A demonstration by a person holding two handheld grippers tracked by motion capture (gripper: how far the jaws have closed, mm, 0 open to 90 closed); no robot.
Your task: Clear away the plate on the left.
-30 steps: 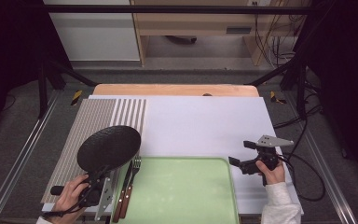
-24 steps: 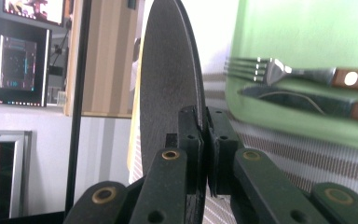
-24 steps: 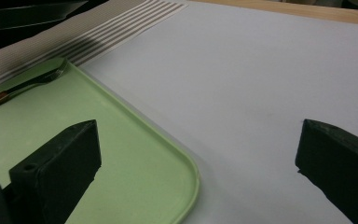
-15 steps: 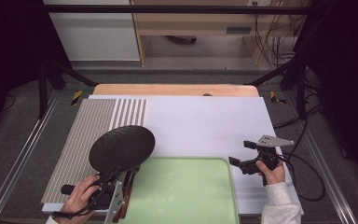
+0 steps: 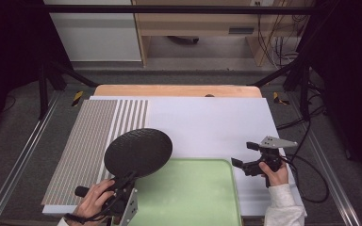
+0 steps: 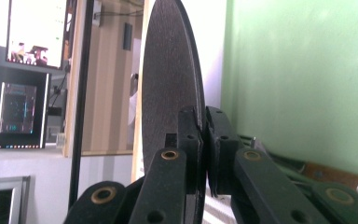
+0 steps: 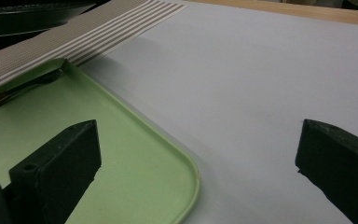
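A round black plate (image 5: 138,151) hangs above the left edge of the green tray (image 5: 193,193), held by its near rim in my left gripper (image 5: 122,181), which is shut on it. In the left gripper view the black plate (image 6: 170,93) stands edge-on between the pads (image 6: 189,135), with the green tray (image 6: 303,79) to the right. My right gripper (image 5: 244,155) hovers open and holds nothing, just right of the tray's far right corner. In the right gripper view its fingers (image 7: 56,163) spread wide over the tray corner (image 7: 186,186) and the white mat (image 7: 242,79).
A striped grey placemat (image 5: 94,136) lies at the left on the white table cover (image 5: 207,122). A wooden board edge (image 5: 179,90) runs along the far side. Cutlery with a wooden handle (image 6: 335,175) lies by the tray's left edge. Metal rails (image 5: 19,165) flank the table.
My left gripper has carried the black plate to the right, from over the striped placemat to over the tray's left edge. The right gripper has not moved.
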